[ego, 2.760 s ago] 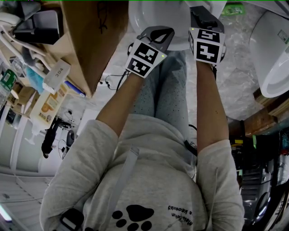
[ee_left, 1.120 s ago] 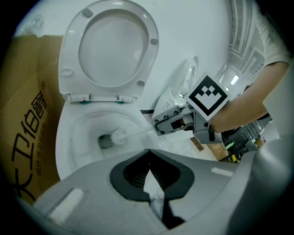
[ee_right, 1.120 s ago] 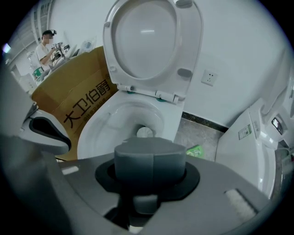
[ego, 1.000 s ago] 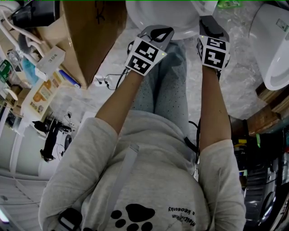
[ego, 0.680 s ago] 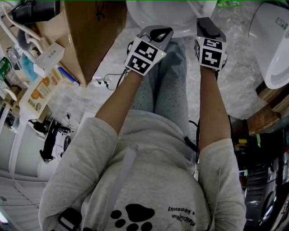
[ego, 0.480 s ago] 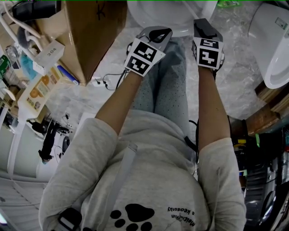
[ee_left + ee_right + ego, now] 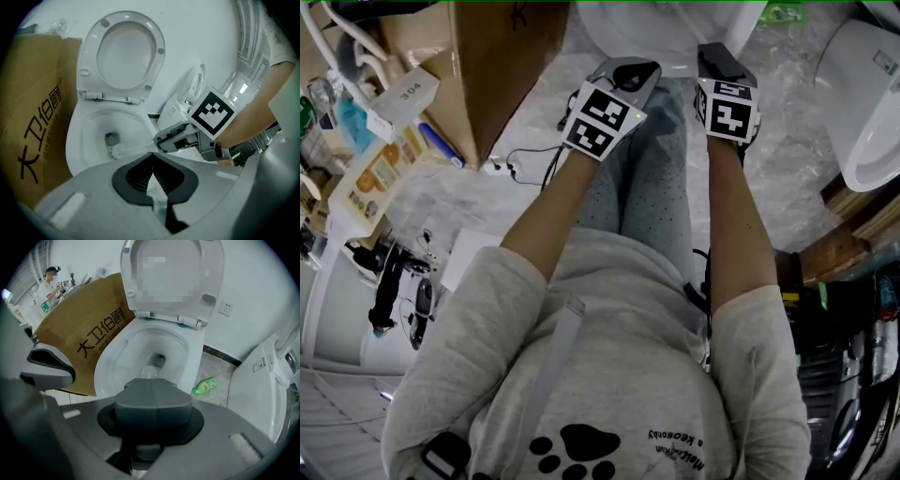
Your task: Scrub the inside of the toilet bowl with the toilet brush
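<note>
Nudged slightly leftward, right gripper (image 7: 718, 62) is clamping the toilet brush (image 7: 115, 151), its head sitting low inside the toilet bowl (image 7: 116, 358). Left gripper (image 7: 152, 162) is hovering pinched closed, empty. Green bottle (image 7: 205, 385) is lying on the floor (image 7: 224, 372).

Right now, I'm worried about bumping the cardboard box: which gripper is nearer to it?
Left. The left gripper is just right of the cardboard box; the right gripper sits farther over, beyond the left one.
</note>
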Tool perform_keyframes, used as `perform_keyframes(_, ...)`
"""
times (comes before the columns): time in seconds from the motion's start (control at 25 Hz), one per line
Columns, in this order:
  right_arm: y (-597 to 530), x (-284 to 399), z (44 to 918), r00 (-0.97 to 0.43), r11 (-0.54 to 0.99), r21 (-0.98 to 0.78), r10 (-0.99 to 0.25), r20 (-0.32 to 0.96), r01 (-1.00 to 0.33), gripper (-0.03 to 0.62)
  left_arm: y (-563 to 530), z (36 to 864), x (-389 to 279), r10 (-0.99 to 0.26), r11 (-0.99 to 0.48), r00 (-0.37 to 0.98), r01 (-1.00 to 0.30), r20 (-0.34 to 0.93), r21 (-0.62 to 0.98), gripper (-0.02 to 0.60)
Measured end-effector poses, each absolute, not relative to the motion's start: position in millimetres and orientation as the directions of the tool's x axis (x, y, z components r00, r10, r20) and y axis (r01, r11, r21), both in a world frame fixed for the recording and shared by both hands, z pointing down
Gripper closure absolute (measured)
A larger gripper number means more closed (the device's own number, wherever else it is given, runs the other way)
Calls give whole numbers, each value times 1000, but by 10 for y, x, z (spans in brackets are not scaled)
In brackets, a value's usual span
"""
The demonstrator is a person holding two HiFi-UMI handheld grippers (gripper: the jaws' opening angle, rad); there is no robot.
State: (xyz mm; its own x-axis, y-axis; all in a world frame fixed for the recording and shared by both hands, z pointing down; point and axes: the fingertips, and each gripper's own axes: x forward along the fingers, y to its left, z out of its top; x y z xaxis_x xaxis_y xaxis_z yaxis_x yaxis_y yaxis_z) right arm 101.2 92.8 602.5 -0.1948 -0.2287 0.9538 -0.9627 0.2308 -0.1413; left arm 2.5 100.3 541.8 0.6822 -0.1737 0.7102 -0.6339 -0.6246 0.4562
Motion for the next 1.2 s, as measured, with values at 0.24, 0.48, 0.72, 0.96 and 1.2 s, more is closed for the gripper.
perform_keyframes(0.24, 826, 823, 5981, -205, 237, -153, -212, 956, -959, 443, 993, 5374, -42, -195, -606, 679, -651, 707, 457, 578)
perform_keyframes(0.48, 697, 709, 5716, -229, 191, -190, -210, 950, -963, 444, 949, 5154, -52, -211, -607, 679, -655, 703, 450, 577)
perform_keyframes(0.72, 740, 870, 5155, -211, 133, -184, -235, 949, -974, 444, 846, 4684, 20, -233, -617, 687, -652, 688, 442, 578)
perform_keyframes(0.96, 813, 1050, 4584, -197, 85, -181, -268, 943, -980, 444, 789, 4206, 194, -210, -655, 719, -607, 663, 451, 578)
perform_keyframes(1.2, 844, 1166, 3949, -199, 188, -143, -321, 926, -972, 444, 787, 3742, 209, -206, -677, 713, -599, 670, 428, 578)
